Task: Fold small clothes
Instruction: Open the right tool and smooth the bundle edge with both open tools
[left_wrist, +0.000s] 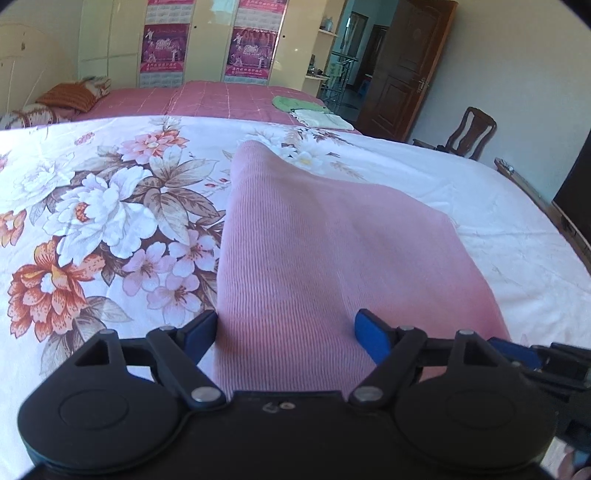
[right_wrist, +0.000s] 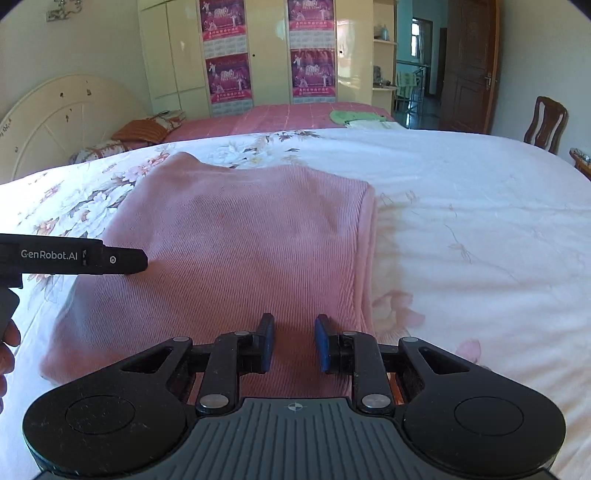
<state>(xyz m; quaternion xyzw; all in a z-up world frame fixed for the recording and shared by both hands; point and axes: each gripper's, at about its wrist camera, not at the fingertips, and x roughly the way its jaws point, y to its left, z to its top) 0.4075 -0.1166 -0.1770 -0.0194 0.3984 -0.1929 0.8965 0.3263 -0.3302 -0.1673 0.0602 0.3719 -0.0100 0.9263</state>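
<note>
Pink knit garment (right_wrist: 236, 251): lies folded on the floral bedsheet (left_wrist: 110, 206), right edge doubled over.
Left claw (left_wrist: 284, 336): wide, straddling the near cloth, gripping nothing.
Right claw (right_wrist: 294, 343): narrow gap, cloth beneath, no pinch visible; likely positioned for smoothing.

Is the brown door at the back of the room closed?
No, the brown door stands swung open, and a blue-lit hallway shows through the doorway beside it.

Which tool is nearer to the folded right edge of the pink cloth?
Right. The right tool is over the pink cloth close to that edge; the left tool is over its opposite side.
</note>
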